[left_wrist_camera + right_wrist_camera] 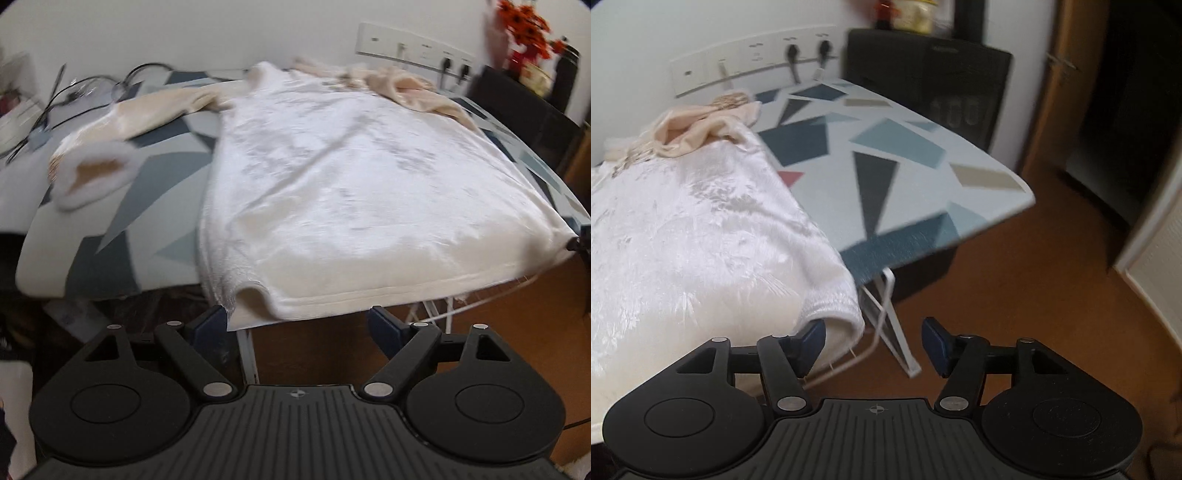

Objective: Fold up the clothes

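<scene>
Cream garment (332, 177) lies spread flat on the ironing board (905, 166), hem overhanging the near edge, 1 sleeve (122, 122) outstretched. Left gripper (299, 325) and right gripper (873, 341) gape empty at the hem; no fold made.

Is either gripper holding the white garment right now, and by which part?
Neither. Left gripper and right gripper are open at the white garment's hem; nothing is pinched.
</scene>
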A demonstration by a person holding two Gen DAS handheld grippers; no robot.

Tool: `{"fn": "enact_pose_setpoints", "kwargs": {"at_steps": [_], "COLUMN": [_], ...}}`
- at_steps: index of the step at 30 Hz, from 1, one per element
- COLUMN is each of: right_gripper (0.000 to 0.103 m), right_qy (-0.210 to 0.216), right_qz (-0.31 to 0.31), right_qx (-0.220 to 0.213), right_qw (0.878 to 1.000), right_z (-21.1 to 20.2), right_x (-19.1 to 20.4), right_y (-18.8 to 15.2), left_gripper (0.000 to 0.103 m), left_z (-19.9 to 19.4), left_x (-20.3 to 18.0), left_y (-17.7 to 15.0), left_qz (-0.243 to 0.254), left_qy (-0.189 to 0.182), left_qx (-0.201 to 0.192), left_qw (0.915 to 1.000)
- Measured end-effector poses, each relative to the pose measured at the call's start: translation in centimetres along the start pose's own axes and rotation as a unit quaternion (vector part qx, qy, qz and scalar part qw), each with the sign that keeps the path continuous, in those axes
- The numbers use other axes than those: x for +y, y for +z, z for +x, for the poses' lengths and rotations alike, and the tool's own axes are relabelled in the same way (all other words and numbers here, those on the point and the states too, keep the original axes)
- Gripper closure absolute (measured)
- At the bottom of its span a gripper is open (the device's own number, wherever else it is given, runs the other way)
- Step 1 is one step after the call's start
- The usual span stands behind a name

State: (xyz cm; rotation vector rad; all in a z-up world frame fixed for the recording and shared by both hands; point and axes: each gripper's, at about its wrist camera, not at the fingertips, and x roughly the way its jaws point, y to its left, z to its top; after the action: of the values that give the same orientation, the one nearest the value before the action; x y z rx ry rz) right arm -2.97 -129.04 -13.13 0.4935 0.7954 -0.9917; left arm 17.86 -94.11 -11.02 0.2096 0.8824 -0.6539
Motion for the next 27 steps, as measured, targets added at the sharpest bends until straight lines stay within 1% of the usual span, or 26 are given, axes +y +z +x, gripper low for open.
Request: {"fn": "enact_pose_setpoints", "kwargs": {"at_steps": [3, 5, 8, 11, 13, 14, 16, 19, 20, 24, 27], "right_gripper": [0.048, 0.047, 0.042, 0.033, 0.022, 0.019, 0.007, 0.001, 0.001, 0.001, 0.001], "right_qy": [0.003, 0.011, 0.036, 0.066, 0.092, 0.106, 0.132, 0.185, 0.202, 0.239, 0.264], "right_qz": [0.03, 0.045, 0.057, 0.06, 0.071, 0.078, 0.088, 0.1, 0.104, 0.1, 0.1], "right_qx": [-0.009, -0.026, -0.052, -0.081, -0.096, -0.103, -0.112, -0.125, -0.129, -0.135, -0.122], "right_qw": [0.999, 0.999, 0.996, 0.993, 0.989, 0.986, 0.981, 0.97, 0.965, 0.956, 0.952], "right_z": [-1.8, -3.4, -5.6, -7.7, -8.9, -9.5, -10.4, -11.1, -11.1, -9.4, -5.6], "right_x": [-1.4, -2.3, -2.6, -1.3, 0.0, 0.6, 2.1, 4.4, 5.1, 8.0, 9.5], "right_y": [0.8, 2.2, 5.4, 9.4, 12.4, 13.9, 16.8, 20.4, 21.4, 23.8, 23.4], "left_gripper": [0.018, 0.017, 0.016, 0.012, 0.009, 0.006, 0.001, 0.001, 0.001, 0.0, 0.0], "left_z": [-0.7, -1.4, -2.6, -3.8, -4.8, -5.2, -6.3, -7.9, -8.2, -6.7, -2.8], "left_x": [0.0, 0.4, 1.1, 1.9, 2.6, 2.9, 3.6, 4.4, 4.7, 4.7, 3.8], "left_y": [1.2, 2.3, 4.3, 6.7, 8.6, 9.5, 11.3, 14.0, 14.9, 17.0, 16.8], "left_qz": [-0.009, -0.017, -0.033, -0.045, -0.052, -0.055, -0.063, -0.073, -0.075, -0.074, -0.075], "left_qy": [-0.016, -0.021, -0.025, -0.016, -0.006, -0.001, 0.005, 0.015, 0.019, 0.043, 0.061], "left_qx": [-0.017, -0.037, -0.068, -0.098, -0.117, -0.127, -0.149, -0.181, -0.188, -0.177, -0.137], "left_qw": [0.9997, 0.999, 0.9968, 0.994, 0.9917, 0.9903, 0.9868, 0.9807, 0.9791, 0.9805, 0.9858]}}
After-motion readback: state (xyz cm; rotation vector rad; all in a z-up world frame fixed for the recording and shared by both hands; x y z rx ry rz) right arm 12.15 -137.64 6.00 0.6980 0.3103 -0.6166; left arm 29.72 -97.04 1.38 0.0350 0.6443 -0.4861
